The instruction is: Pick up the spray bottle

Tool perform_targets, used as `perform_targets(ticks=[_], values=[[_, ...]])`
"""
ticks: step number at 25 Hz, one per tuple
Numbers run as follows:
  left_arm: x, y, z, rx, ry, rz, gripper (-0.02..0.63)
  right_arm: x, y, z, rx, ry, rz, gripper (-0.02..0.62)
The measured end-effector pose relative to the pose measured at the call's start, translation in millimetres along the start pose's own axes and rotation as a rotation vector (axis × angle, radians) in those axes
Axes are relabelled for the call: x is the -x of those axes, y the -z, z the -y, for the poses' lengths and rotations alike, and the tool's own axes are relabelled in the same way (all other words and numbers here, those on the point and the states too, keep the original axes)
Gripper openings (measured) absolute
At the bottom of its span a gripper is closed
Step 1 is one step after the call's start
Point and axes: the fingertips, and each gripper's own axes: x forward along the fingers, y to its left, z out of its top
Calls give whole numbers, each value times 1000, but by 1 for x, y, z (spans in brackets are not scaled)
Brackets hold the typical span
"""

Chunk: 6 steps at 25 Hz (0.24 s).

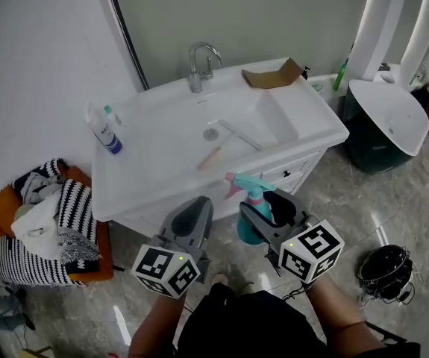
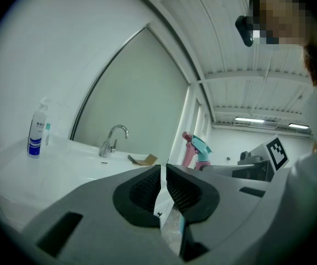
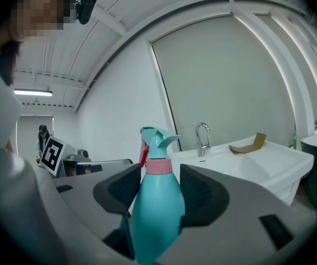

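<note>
The spray bottle (image 1: pixel 254 209) is teal with a pink collar and a pink trigger. It stands upright between the pads of my right gripper (image 1: pixel 268 210), which is shut on its body, just in front of the white vanity. In the right gripper view the spray bottle (image 3: pixel 157 203) fills the gap of the right gripper (image 3: pixel 159 191), both pads pressing its sides. My left gripper (image 1: pixel 192 216) hangs beside it to the left, shut, with nothing held. In the left gripper view the left gripper (image 2: pixel 163 176) shows only a thin slit, and the spray bottle (image 2: pixel 197 149) appears to its right.
A white sink vanity (image 1: pixel 154 181) carries a faucet (image 1: pixel 201 66), a white bottle with a blue label (image 1: pixel 107 131), a cardboard piece (image 1: pixel 274 74) and a pinkish stick (image 1: pixel 209 158) in the basin. A laundry pile (image 1: pixel 46 222) lies left; a white fixture (image 1: pixel 389 114) and a black object (image 1: pixel 384 271) stand right.
</note>
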Motion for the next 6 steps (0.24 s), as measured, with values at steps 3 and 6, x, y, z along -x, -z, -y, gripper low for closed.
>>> perform_targets(ticks=[3, 6], values=[[3, -1, 2, 0, -1, -1, 28, 2, -2, -2, 0, -1, -1, 215], [4, -3, 6, -4, 4, -4, 28, 5, -3, -2, 0, 3, 2, 215]])
